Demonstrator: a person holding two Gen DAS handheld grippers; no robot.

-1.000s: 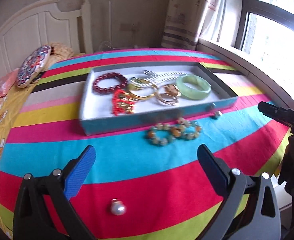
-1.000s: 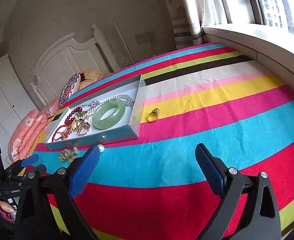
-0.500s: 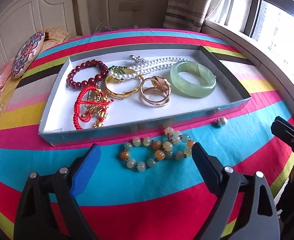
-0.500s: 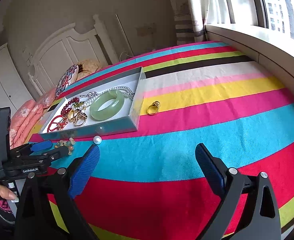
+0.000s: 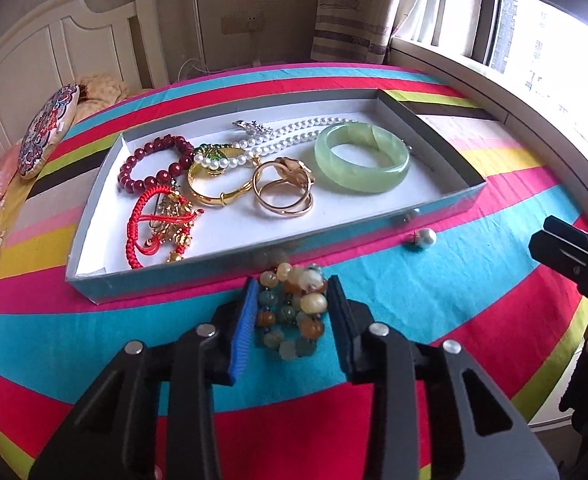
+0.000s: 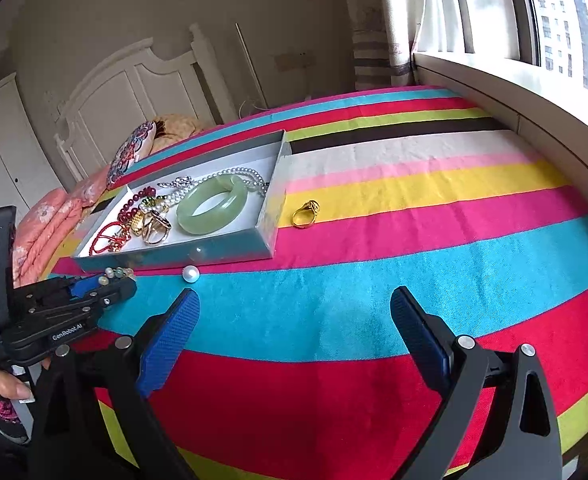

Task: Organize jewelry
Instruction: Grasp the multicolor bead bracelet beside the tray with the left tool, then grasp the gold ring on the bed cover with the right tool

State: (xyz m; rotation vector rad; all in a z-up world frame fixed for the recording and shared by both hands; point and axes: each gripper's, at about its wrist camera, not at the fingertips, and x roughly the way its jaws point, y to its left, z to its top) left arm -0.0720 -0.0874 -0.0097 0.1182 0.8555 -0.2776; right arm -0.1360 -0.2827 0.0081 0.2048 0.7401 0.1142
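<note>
The left tongs (image 5: 292,304) are narrowed onto a bunched bracelet of green, amber and cream stone beads (image 5: 291,312), with one pad against each side of it; the bracelet lies on the turquoise stripe of the striped bedspread (image 5: 434,288), squeezed into an elongated clump whose long axis runs along the fingers, pointing straight ahead at the tray. Just beyond the fingertips sits the shallow grey rectangular cardboard tray with a white floor (image 5: 93,216), its long side lying across the tongs' line of sight. Inside it, ahead and to the right, rests a pale green jade bangle (image 5: 361,158) lying flat; ahead and to the left are a dark red bead bracelet (image 5: 155,162) and a red cord bracelet with gold charms (image 5: 159,224), with a gold bangle (image 5: 215,186), two gold rings (image 5: 283,188) and a white pearl strand (image 5: 277,140) between. A loose white pearl stud (image 5: 425,237) lies on the bedspread ahead-right of the left tongs, touching nothing. The right tongs (image 6: 294,332) are spread wide above the bedspread, holding nothing; the same pearl stud lies just beyond their left fingertip, and a gold ring with a raised top (image 6: 306,213) sits further ahead, beside the tray's short end.
</note>
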